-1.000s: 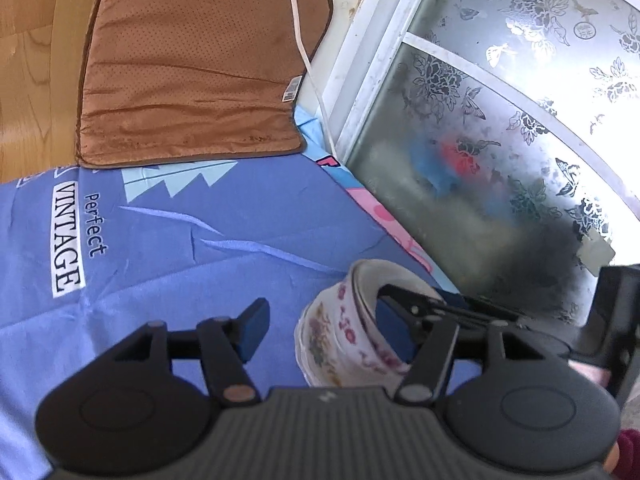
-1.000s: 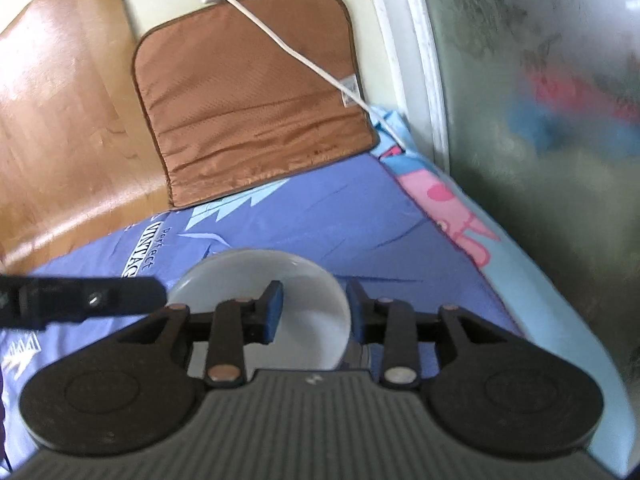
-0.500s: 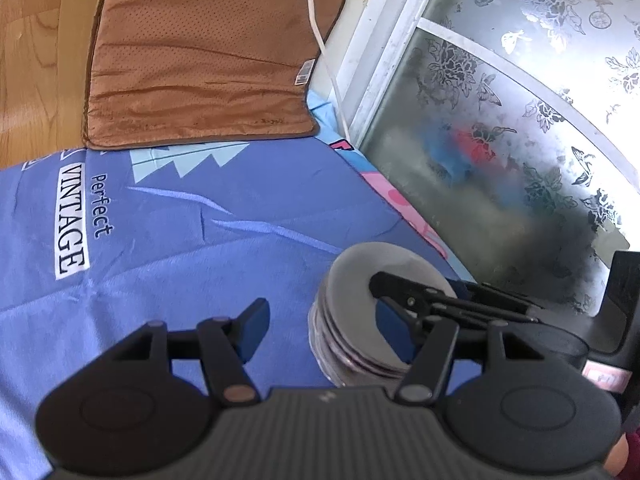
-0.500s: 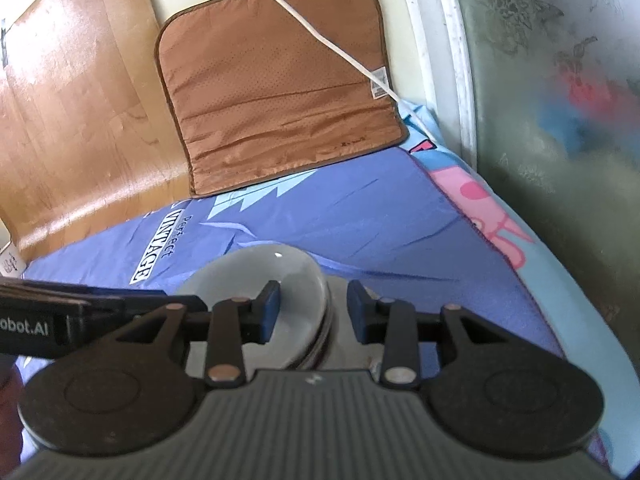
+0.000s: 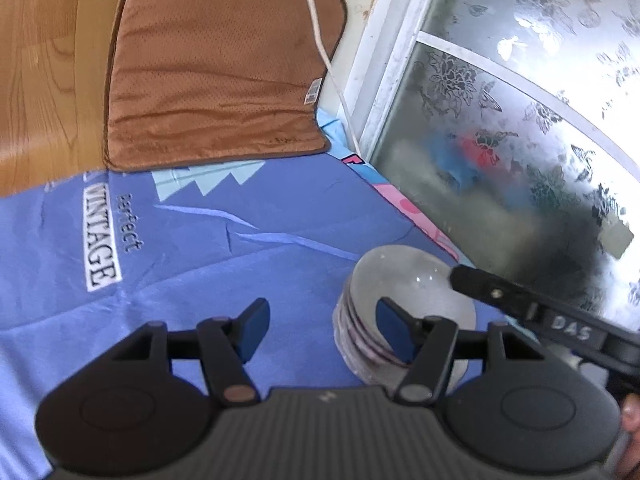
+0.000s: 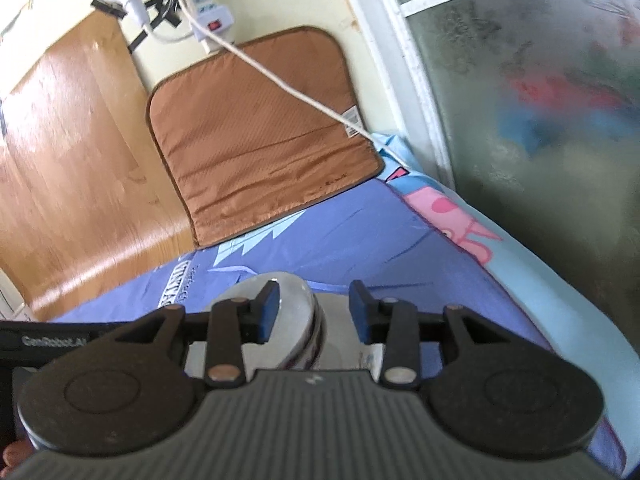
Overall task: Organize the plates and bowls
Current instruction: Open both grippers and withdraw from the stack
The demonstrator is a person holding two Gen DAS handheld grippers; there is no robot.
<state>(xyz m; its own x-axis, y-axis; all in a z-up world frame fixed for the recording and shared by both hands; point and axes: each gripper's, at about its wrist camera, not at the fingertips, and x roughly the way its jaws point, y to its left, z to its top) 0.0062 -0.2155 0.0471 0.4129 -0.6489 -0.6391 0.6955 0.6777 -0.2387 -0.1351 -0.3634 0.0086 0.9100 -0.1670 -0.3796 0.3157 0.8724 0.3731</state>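
In the left wrist view, the left gripper (image 5: 320,330) is held with fingers apart over the blue cloth (image 5: 200,248), nothing gripped; the stack of bowls (image 5: 404,320) stands beside its right finger. In the right wrist view, the right gripper (image 6: 314,314) is opening, the stack's edge seen between the fingers, not pressed.

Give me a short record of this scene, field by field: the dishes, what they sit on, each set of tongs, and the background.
dishes: stack of bowls, nested, top one plain inside
surface: blue printed sheet
left tongs: open, nothing gripped, one finger in front of the stack
right tongs: jaws opening, stack rim between them, not pressed
background: brown mat, white cord, frosted window
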